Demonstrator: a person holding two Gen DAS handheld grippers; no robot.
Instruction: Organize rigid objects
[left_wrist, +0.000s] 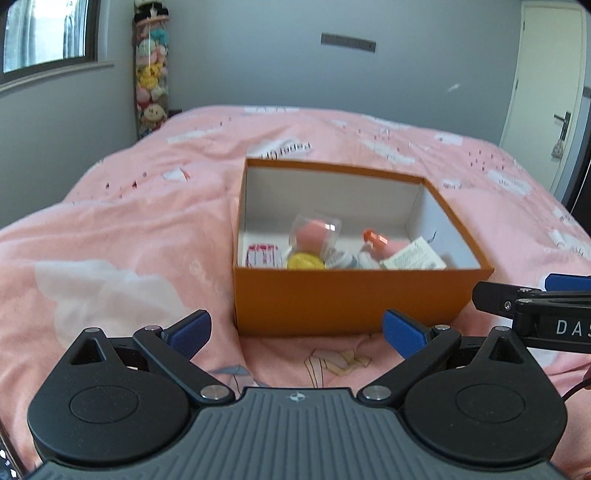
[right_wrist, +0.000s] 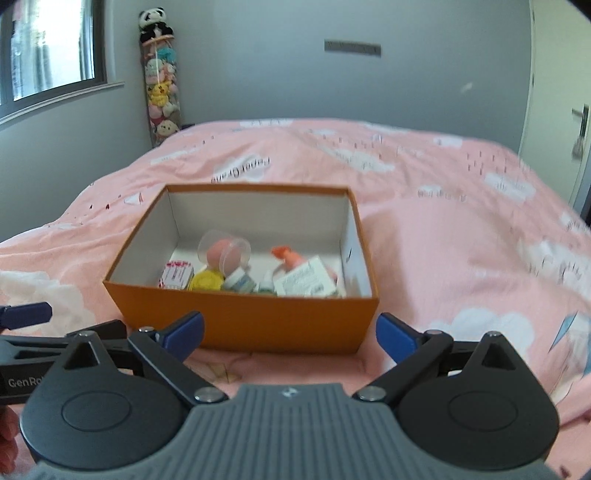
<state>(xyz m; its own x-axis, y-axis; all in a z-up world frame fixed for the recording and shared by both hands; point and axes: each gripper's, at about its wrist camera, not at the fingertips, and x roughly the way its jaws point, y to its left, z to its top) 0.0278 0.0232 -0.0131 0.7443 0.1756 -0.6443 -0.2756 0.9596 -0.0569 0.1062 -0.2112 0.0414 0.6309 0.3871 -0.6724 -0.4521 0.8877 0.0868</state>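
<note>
An open orange box (left_wrist: 343, 299) (right_wrist: 258, 317) with white inner walls sits on the pink bedspread. Inside lie a clear capsule with a pink ball (left_wrist: 314, 236) (right_wrist: 224, 253), a yellow round thing (left_wrist: 304, 261) (right_wrist: 206, 281), a small red-and-white carton (left_wrist: 260, 254) (right_wrist: 175, 277), an orange-capped pink bottle (left_wrist: 376, 242) (right_wrist: 286, 258) and a white printed card (left_wrist: 413, 256) (right_wrist: 304, 281). My left gripper (left_wrist: 295, 336) stands open just short of the box's near wall, nothing between its blue pads. My right gripper (right_wrist: 290, 334) is open too, facing the same wall. Each gripper shows at the edge of the other's view.
The pink bedspread (left_wrist: 129, 229) (right_wrist: 461, 240) with white clouds spreads around the box. A tall tube of plush toys (left_wrist: 151, 85) (right_wrist: 160, 92) stands in the far left corner by a window. A white door (left_wrist: 546, 92) is at the right.
</note>
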